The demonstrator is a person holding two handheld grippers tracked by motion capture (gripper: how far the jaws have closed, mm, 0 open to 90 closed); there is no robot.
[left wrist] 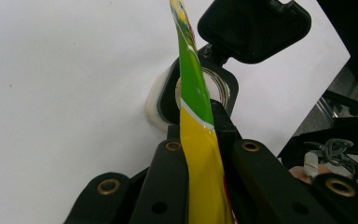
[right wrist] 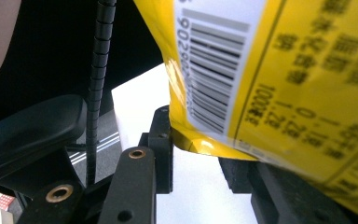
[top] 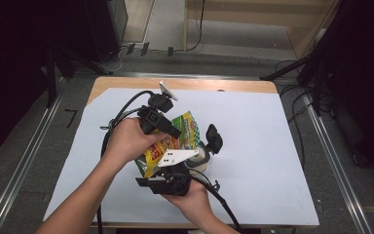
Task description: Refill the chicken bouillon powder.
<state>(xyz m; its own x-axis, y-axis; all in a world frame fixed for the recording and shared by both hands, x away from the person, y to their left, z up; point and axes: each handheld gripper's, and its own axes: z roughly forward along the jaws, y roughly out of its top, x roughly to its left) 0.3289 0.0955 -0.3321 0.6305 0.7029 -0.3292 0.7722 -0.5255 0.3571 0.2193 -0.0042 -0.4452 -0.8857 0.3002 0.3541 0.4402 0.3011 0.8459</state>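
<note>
Item: snack bag (top: 168, 146), yellow and green, held above the table's white sheet (top: 253, 146) at centre frame in the high view, between both hands.

Left gripper (top: 173, 131): comes in from the left of centre in the high view, in the person's left hand (top: 126, 139). In the left gripper view its jaws are clenched on the bag (left wrist: 198, 140), which stands edge-on between them, yellow at the bottom and green toward the top.

Right gripper (top: 195, 158): lower centre of the high view, in the right hand (top: 187, 195), grey plate (top: 175, 157) on top. In the right gripper view the bag's lower corner (right wrist: 270, 84) (barcode and blurred print facing the camera) hangs over the gap between the jaws; one jaw stands free at the left, the other lies under the bag at the right. Whether the pads press on the bag I cannot tell.

Also present: a pale jar (top: 202, 158) with a black flip lid (top: 214, 138) standing open, on the sheet just right of the bag; in the left gripper view the jar (left wrist: 156, 105) sits behind the bag's edge at upper centre, its lid (left wrist: 254, 28) raised above it.

Cables (top: 121, 109) trail from both grippers.
</note>
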